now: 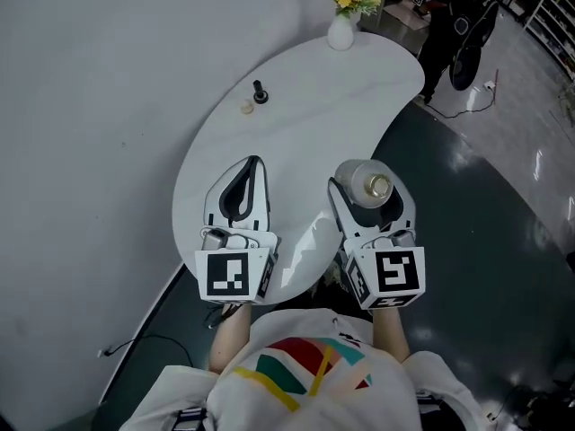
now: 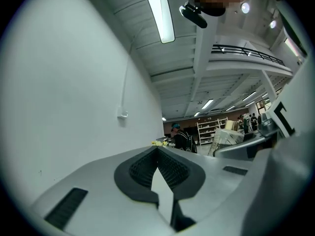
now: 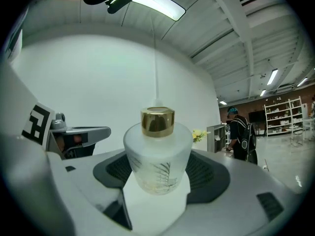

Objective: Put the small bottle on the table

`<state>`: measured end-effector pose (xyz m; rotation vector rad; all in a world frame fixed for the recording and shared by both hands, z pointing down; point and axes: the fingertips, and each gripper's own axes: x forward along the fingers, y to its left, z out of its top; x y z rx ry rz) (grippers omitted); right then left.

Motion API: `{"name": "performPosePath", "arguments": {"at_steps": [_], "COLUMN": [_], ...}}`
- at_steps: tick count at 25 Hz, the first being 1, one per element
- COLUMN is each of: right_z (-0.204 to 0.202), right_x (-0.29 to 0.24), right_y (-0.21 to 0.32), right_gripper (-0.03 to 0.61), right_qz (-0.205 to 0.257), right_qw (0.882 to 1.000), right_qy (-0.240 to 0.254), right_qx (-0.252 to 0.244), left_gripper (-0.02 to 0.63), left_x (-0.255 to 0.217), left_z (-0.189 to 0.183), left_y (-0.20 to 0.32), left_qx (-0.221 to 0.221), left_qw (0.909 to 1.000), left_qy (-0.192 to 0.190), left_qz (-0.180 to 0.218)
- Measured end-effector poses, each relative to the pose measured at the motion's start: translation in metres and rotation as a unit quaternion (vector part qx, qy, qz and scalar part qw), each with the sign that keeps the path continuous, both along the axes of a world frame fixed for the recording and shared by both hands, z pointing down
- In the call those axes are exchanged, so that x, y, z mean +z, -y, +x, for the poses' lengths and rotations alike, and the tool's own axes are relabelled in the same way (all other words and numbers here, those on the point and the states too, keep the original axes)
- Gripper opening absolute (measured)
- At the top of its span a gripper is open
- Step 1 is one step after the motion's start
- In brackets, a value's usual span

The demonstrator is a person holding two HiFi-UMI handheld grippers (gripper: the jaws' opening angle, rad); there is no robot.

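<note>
Frosted, one small bottle (image 3: 156,154) sits clamped in the right tool (image 1: 367,187); the left tool (image 1: 254,162) is clenched empty.

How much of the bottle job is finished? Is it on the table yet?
Done: the small bottle is already grasped, with the right gripper shut on it. In hand: it is held upright, gold cap up, over the near edge of the white table. Left: setting it down and opening the gripper. Whether it touches the tabletop cannot be told. The left gripper is shut and empty.
</note>
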<state>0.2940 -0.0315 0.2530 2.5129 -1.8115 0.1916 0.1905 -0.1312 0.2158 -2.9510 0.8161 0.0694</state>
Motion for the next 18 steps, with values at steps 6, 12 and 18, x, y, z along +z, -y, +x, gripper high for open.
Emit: {"name": "performPosePath", "arguments": {"at_steps": [6, 12, 18], "right_z": [0.0, -0.002, -0.019], "right_x": [-0.002, -0.002, -0.006], "right_y": [0.023, 0.034, 0.056], "right_gripper": [0.339, 0.339, 0.339], "right_qz": [-0.005, -0.004, 0.003], "right_qw": [0.998, 0.994, 0.987], "right_qy": [-0.013, -0.007, -0.006], "right_qx": [-0.059, -0.113, -0.163], "left_gripper": [0.016, 0.016, 0.016], "left_x": [0.01, 0.01, 0.009], "left_z": [0.001, -0.005, -0.022], "left_y": [0.012, 0.02, 0.027], "left_qx": [-0.054, -0.09, -0.123], "left_qw": [0.9984, 0.9957, 0.992], "left_qy": [0.017, 0.022, 0.028], "left_qz": [-0.002, 0.002, 0.003]}}
